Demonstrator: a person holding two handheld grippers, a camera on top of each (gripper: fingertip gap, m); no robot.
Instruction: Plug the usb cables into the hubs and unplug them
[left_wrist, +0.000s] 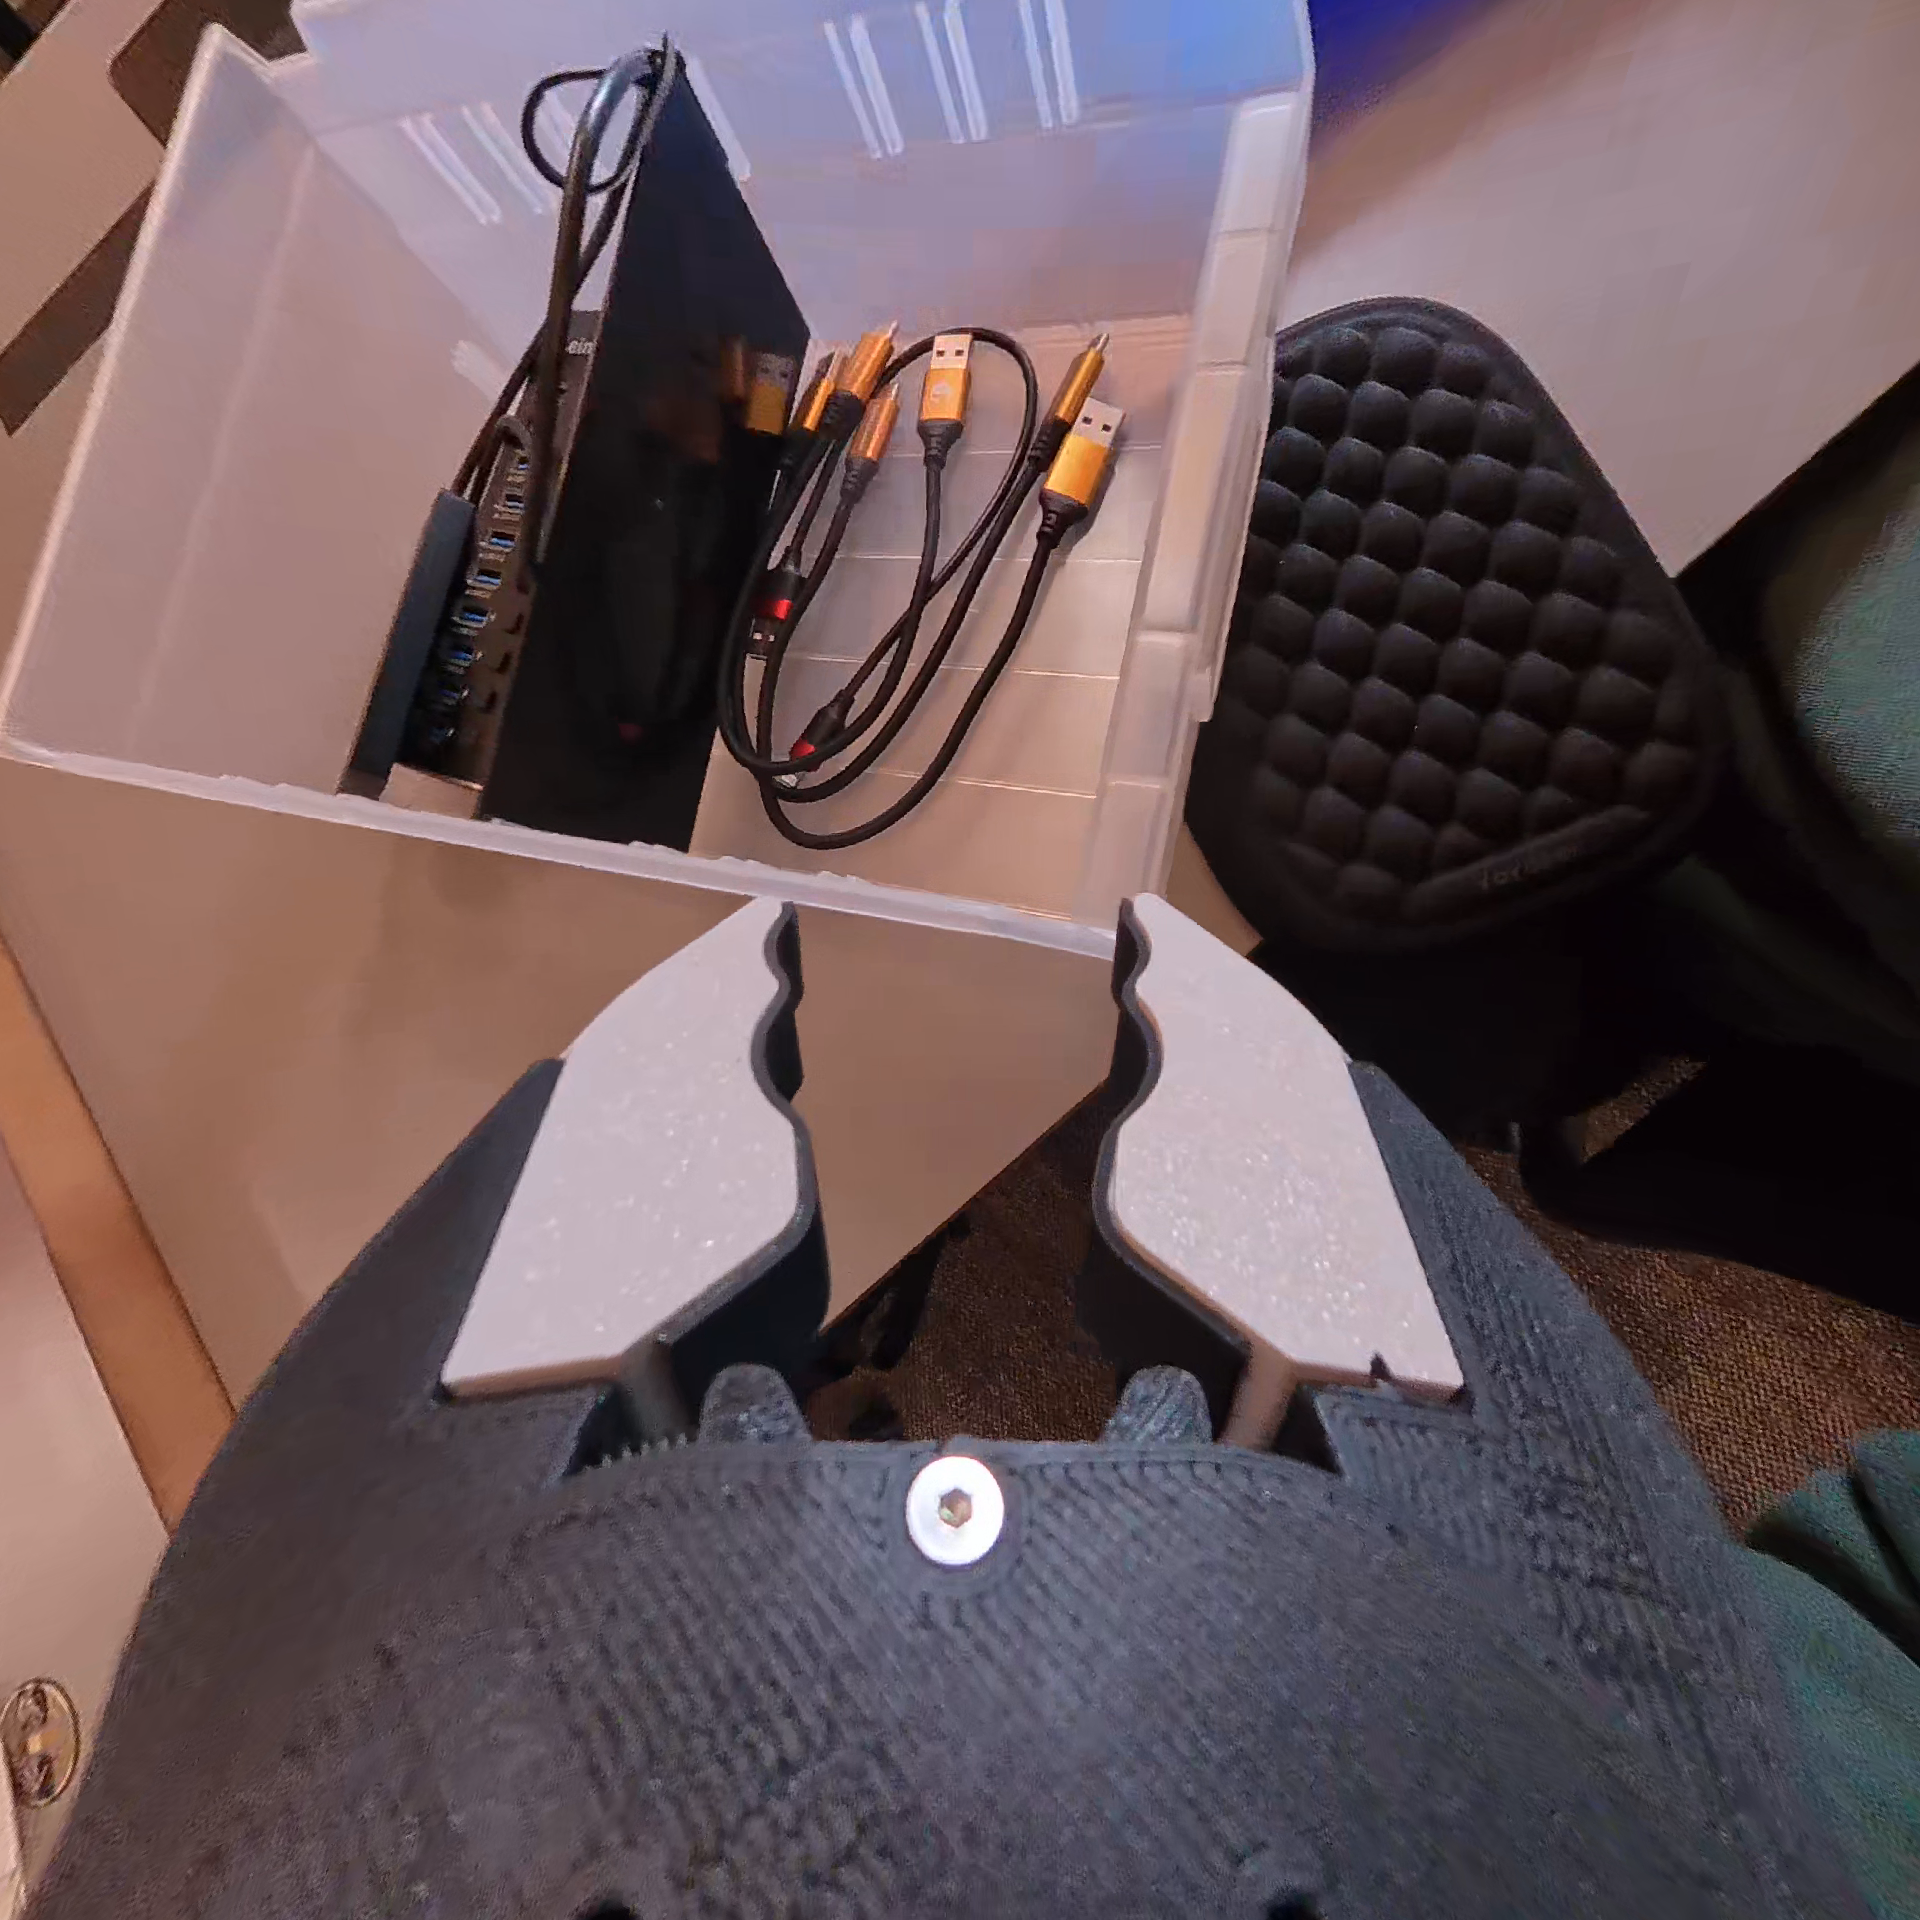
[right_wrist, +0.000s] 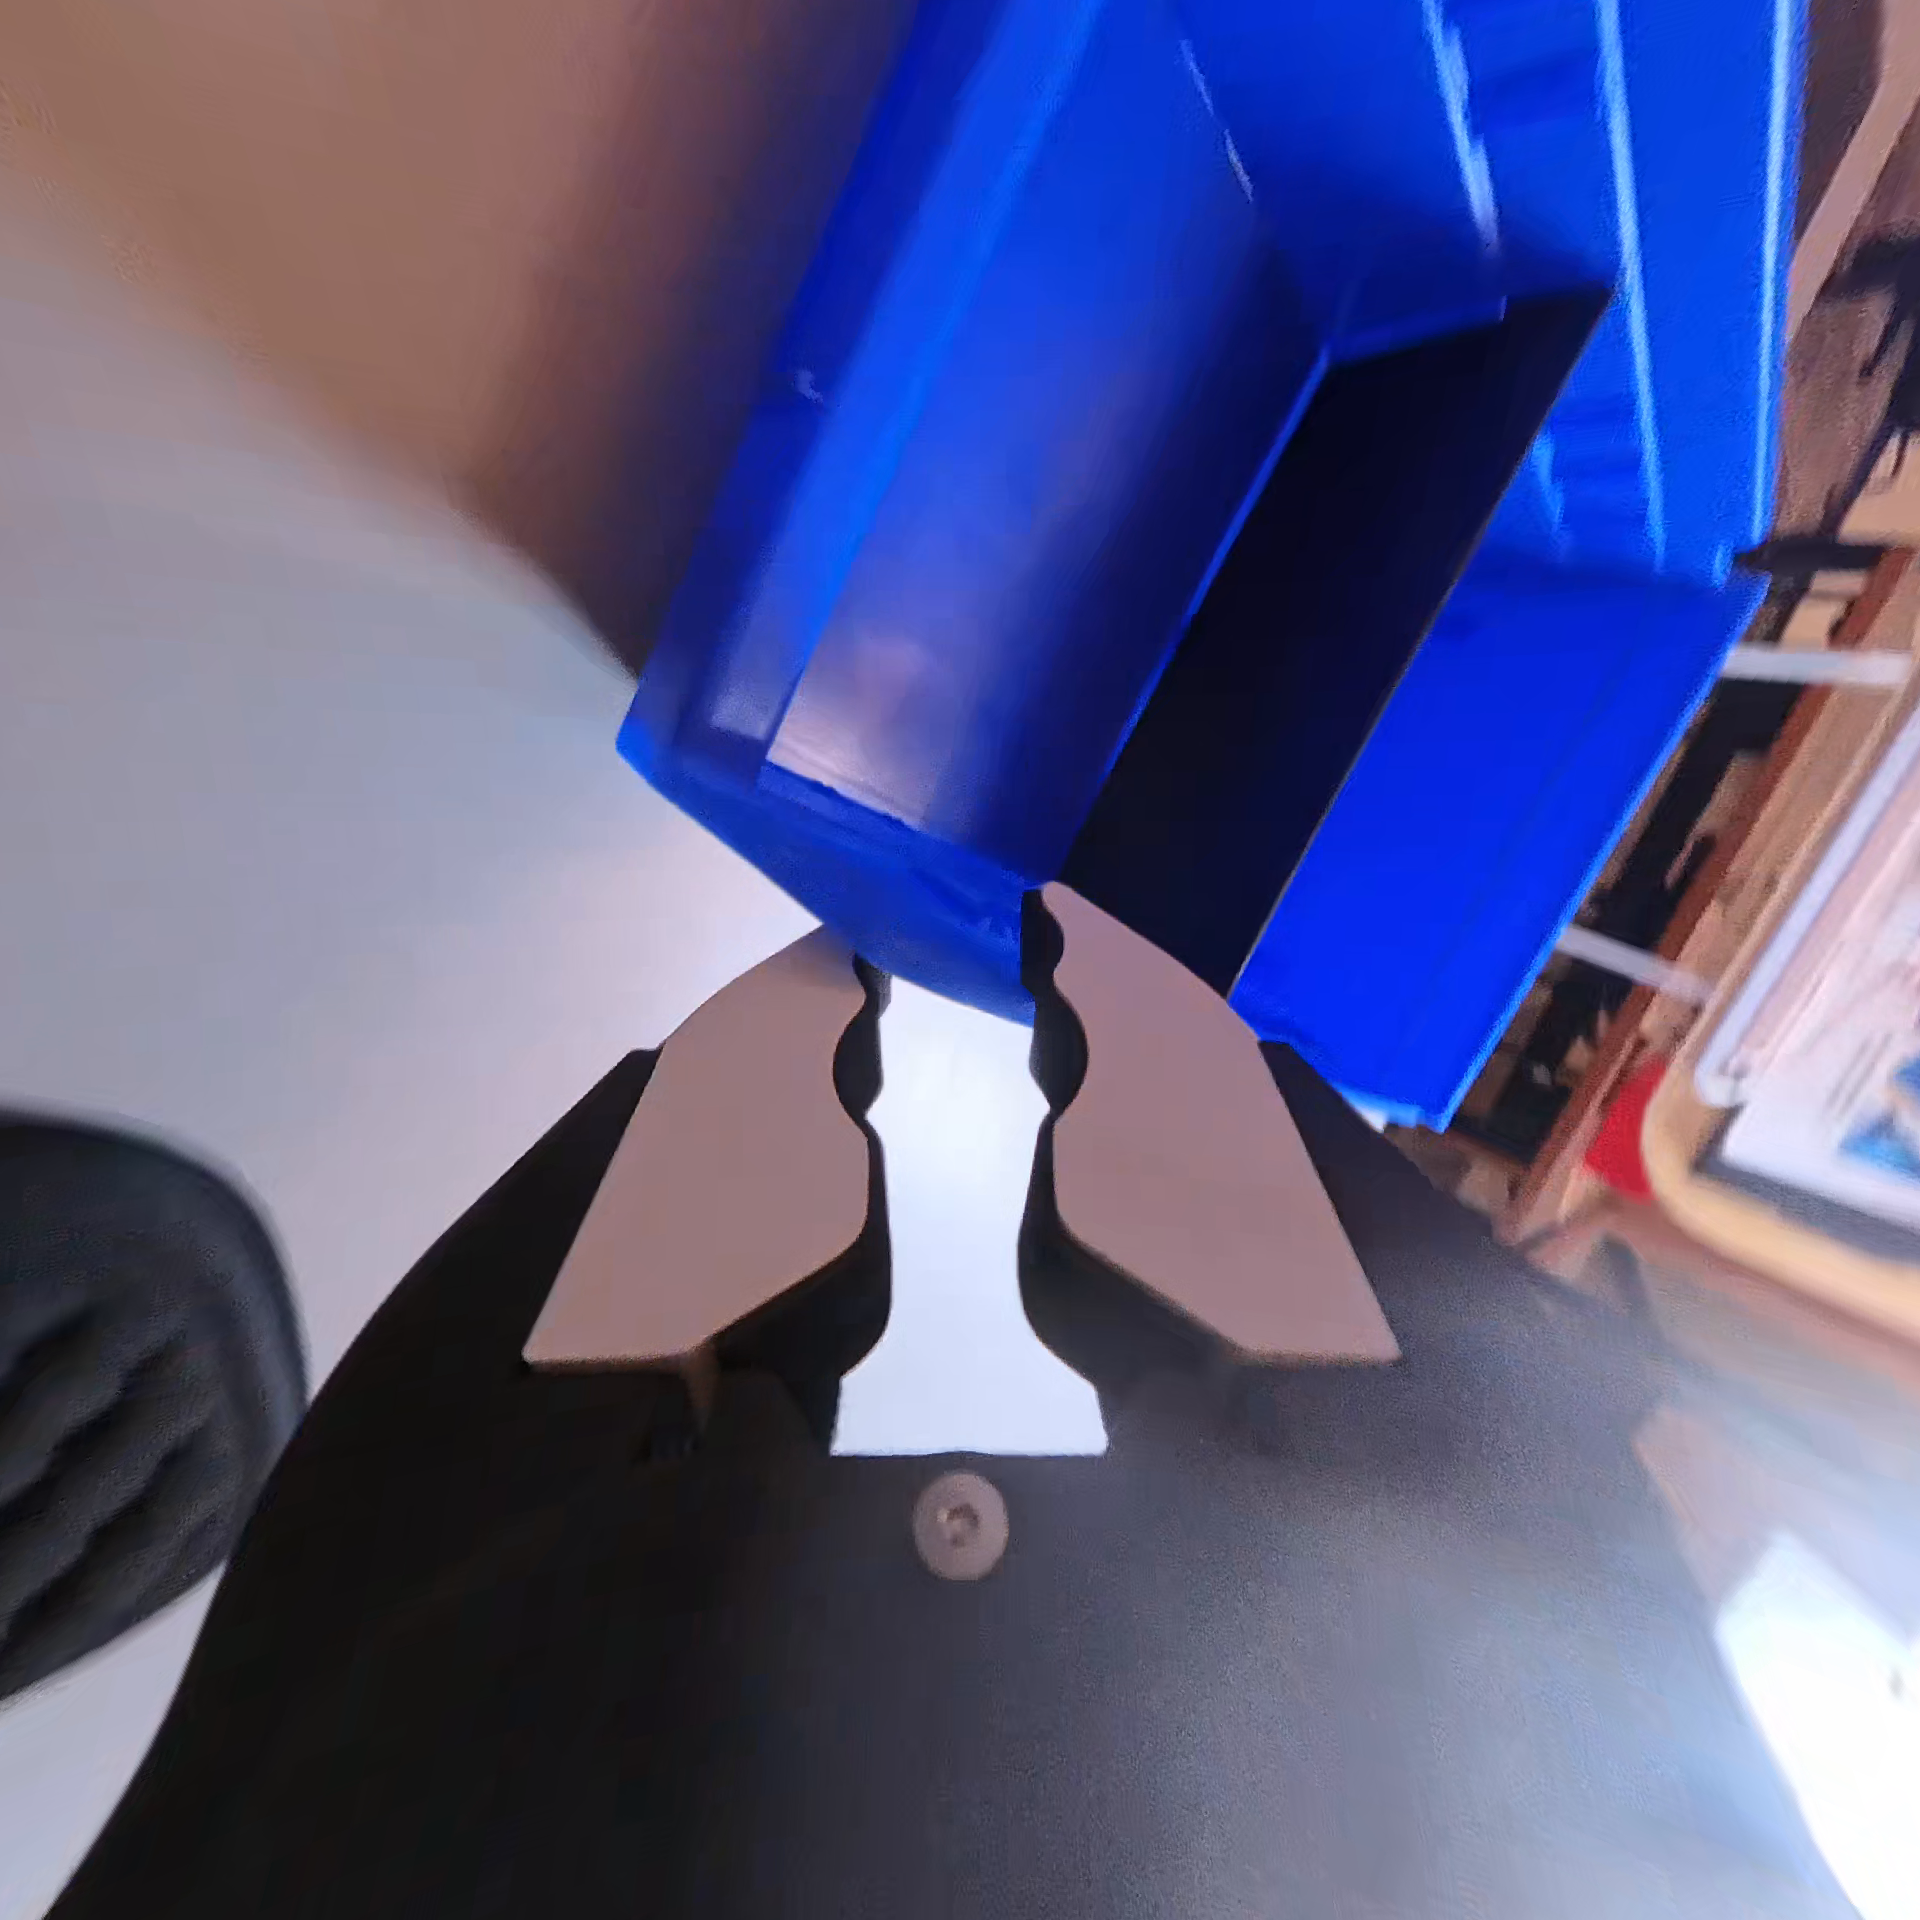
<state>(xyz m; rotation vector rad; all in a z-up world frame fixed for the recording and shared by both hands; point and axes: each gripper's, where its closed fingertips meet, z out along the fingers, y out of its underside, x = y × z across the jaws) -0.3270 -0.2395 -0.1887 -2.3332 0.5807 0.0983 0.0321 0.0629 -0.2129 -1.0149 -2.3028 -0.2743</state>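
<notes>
Left wrist view, from nine o'clock across to three: bare tan worktop (left_wrist: 312, 987); translucent bin (left_wrist: 1226, 436) at twelve o'clock, split by a black divider (left_wrist: 665, 468). At eleven o'clock, wedged between bin wall and divider, a dark usb hub (left_wrist: 457, 613) on edge, blue ports facing the divider, its black lead looped over the top. At one o'clock, flat on the bin floor, a loose bundle of black usb cables (left_wrist: 914, 582) with orange-sleeved plugs, untouched. At three o'clock, beyond the bin, a black dimpled cushion (left_wrist: 1455, 623). Left claw (left_wrist: 956, 925) spread wide, empty, hovering short of the bin's near rim, which lies between claw and cables.

Right wrist view, heavily blurred: pale worktop at nine o'clock; a blue bin (right_wrist: 1039, 468) tilted at twelve o'clock, a dark divider inside; cluttered shelving at three o'clock. Right claw (right_wrist: 945, 935) partly spread, tips against the bin's near rim, whether pinching it impossible to tell.
</notes>
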